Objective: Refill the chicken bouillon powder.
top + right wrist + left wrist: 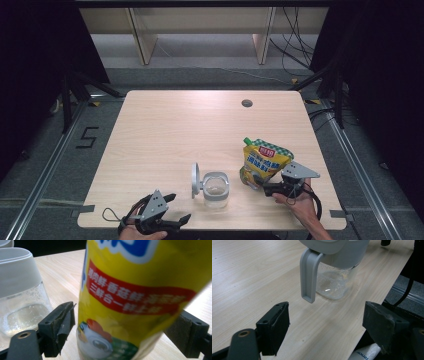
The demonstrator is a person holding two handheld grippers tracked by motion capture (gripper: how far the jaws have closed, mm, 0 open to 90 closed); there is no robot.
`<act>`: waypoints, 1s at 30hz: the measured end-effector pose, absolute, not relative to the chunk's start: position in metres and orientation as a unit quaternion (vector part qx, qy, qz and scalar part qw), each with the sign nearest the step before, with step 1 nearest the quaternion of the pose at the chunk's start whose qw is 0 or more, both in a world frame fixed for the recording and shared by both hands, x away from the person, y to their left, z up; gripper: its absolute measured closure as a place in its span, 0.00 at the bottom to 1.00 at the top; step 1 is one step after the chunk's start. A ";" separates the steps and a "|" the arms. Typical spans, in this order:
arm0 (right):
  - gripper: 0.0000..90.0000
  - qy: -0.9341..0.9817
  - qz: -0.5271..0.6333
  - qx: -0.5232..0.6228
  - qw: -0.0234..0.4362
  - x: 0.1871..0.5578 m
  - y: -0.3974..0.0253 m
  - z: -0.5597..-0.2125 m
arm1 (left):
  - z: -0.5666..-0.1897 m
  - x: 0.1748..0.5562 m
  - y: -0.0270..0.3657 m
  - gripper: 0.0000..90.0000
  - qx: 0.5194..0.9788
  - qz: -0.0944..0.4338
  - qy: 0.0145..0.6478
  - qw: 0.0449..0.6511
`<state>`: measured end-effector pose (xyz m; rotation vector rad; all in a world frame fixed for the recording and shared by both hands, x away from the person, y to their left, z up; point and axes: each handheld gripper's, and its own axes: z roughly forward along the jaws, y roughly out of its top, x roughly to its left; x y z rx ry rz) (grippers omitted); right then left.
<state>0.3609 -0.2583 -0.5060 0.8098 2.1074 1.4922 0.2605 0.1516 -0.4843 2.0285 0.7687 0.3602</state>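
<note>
Pouch point(263, 162) of yellow seasoning stands between the jaws of the right gripper point(271, 188), which are on both sides of its lower part; whether they press it or are just around it, I cannot tell. Its long axis is nearly upright, leaning a little away from the person, with the green-white spout end at top. Left gripper point(179, 209) is spread wide, holding nothing, near the front table point(170, 125) edge. Clear jar point(216, 190) with grey lid open stands just left of the pouch.

Left gripper point(177, 207) low, jaws wide; right gripper point(260, 186) gaping (both hand-held).
</note>
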 end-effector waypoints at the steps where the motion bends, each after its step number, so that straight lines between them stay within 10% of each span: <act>1: 0.18 0.757 0.542 0.300 0.210 0.361 -0.257 -0.506 | -0.484 0.261 0.152 0.23 0.823 0.145 0.310 0.452; 30: 0.29 0.728 0.582 0.294 0.211 0.378 -0.249 -0.515 | -0.486 0.259 0.148 0.23 0.816 0.138 0.319 0.462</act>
